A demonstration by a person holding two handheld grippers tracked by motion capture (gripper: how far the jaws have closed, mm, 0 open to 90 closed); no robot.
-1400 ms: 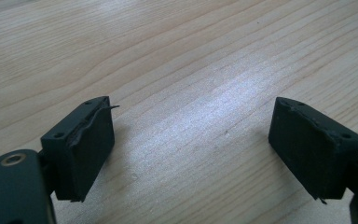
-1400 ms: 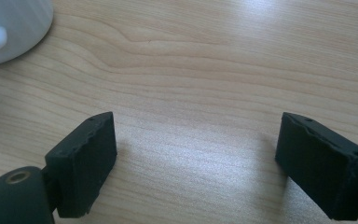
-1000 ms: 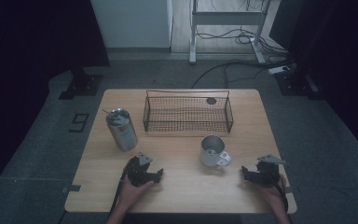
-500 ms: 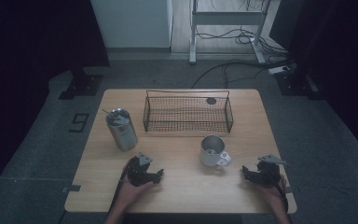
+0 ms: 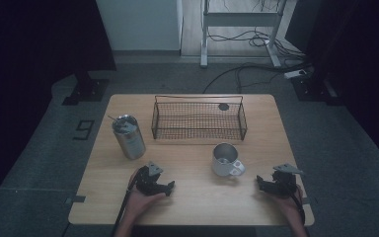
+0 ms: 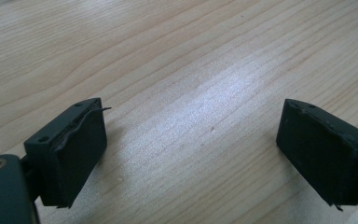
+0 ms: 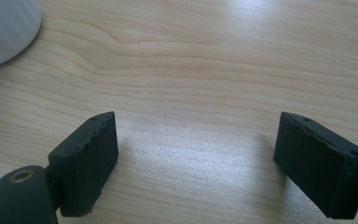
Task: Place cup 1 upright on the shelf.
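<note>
The left gripper (image 6: 191, 140) jaws have just been opening, apparently empty.

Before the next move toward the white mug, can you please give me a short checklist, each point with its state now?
1. Left claw open, nothing between the jaws: ok. Its jaws have just been opening.
2. Right claw open, only bare table between the jaws: ok.
3. White mug upright and free, touching neither claw: ok.
4. Path from right claw to mug is bare wood: ok.
5. Steel tumbler upright, apart from the left claw and the wire basket: ok.
6. Whether the mug holds anything: cannot tell.
</note>
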